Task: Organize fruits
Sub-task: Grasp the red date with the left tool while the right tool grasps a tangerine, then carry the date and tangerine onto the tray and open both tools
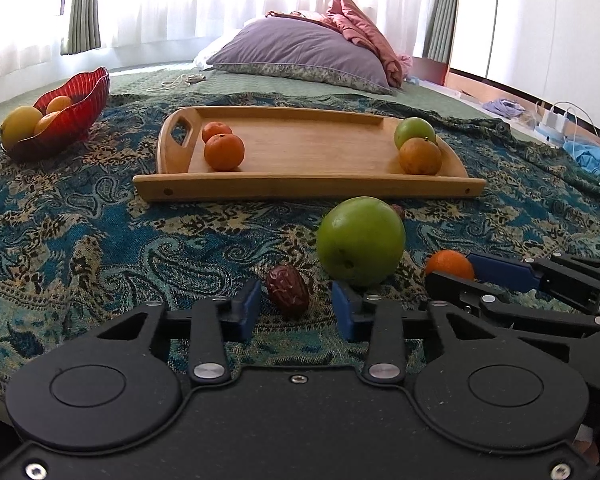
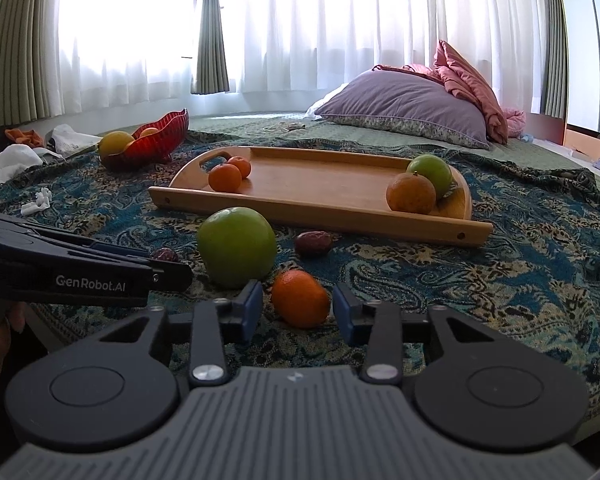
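Left gripper (image 1: 295,307) low over the patterned blanket (image 1: 100,240), jaws wide, nothing held; a brown date (image 1: 288,290) sits on the blanket between the blue fingertips (image 1: 249,304), not touched as far as I can tell. Right gripper (image 2: 297,307) also low, jaws wide around a small orange (image 2: 300,298) lying on the blanket; gaps visible on both sides, so not clamped. Big green apple (image 1: 360,240) on the blanket just past both grippers, in front of the wooden tray (image 1: 300,188). Second date (image 2: 313,243) lies between apple and tray front rail. Tray contents: two small oranges (image 1: 224,151) touching each other at the left handle end; a green apple (image 1: 415,131) and a dull orange fruit (image 1: 420,156) touching at the right end; middle of the tray is bare. Red glass bowl (image 1: 74,108) far left, well apart from the tray, holds yellow and orange fruit (image 1: 22,125). Purple pillow (image 1: 300,54) and pink quilt (image 1: 360,28) at the far end of the bed.
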